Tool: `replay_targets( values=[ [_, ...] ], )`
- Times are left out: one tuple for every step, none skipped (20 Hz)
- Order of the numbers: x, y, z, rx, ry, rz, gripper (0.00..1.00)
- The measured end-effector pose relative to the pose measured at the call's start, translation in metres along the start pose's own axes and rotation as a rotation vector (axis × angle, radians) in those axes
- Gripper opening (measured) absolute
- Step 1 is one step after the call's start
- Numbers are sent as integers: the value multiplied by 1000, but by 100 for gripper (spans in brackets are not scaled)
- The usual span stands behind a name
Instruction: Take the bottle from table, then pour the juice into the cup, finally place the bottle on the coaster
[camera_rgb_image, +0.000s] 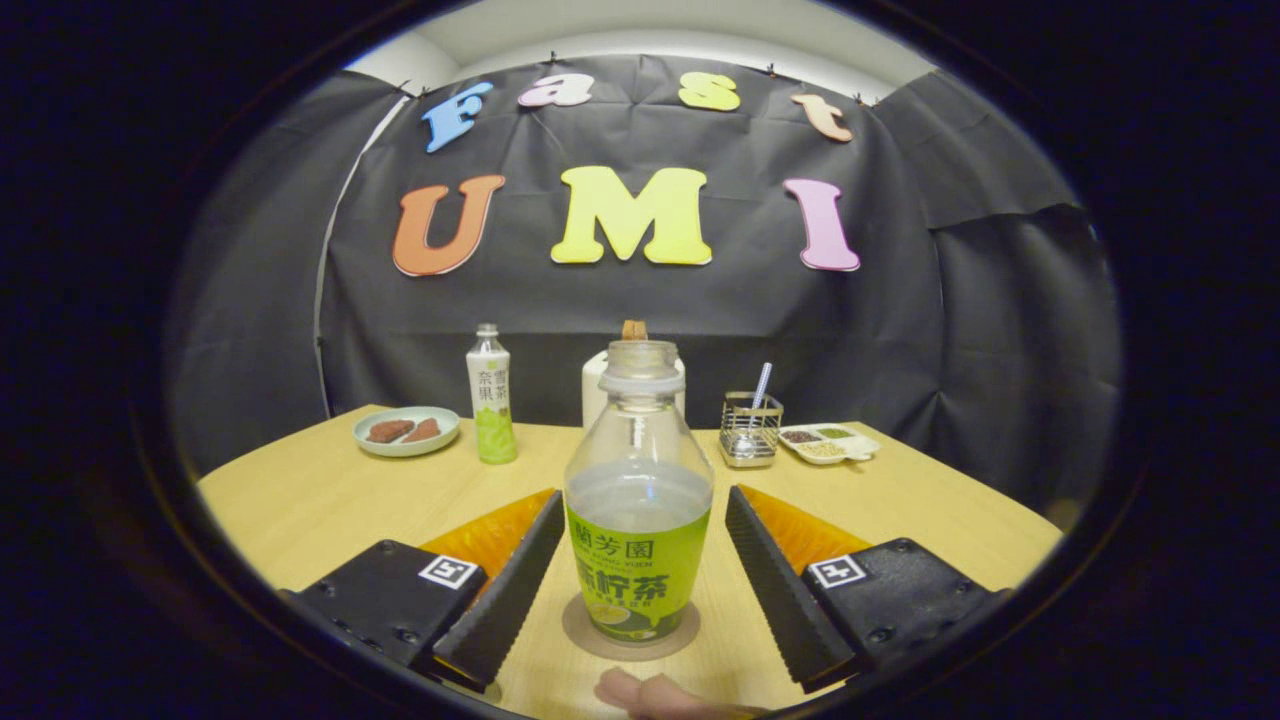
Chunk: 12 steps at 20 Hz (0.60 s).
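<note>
Gripper view: bottle (639, 510) upright on coaster (630, 632), between released jaws, untouched; uncapped, green label, partly filled.

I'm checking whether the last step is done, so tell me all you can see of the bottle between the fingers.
The bottle is clear plastic, uncapped, with a green label and pale liquid reaching about its shoulder. It stands upright on the round coaster. The gripper is open; its ribbed fingers flank the bottle without touching it.
</note>
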<state>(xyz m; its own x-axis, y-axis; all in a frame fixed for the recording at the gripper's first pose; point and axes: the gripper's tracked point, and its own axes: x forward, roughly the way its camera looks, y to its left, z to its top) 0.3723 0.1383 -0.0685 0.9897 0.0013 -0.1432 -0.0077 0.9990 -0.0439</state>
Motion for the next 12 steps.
replay_targets(
  values=[
    [-8,-1,2,6,-2,6,100],
    [-17,-2,5,11,-3,11,100],
    [-26,-4,7,9,1,12,100],
    [-35,-8,11,1,1,7,100],
    [-47,-10,16,-9,-6,9,100],
    [-58,-12,22,-19,-15,11,100],
    [-71,-17,30,-29,-22,6,100],
    [-84,-20,39,-35,-34,6,100],
    [-99,-21,47,-38,-45,9,100],
    [-114,-22,57,-37,-56,17,100],
    [-129,-23,64,-34,-63,24,100],
    [-144,-26,74,-26,-70,22,100]
  ],
)
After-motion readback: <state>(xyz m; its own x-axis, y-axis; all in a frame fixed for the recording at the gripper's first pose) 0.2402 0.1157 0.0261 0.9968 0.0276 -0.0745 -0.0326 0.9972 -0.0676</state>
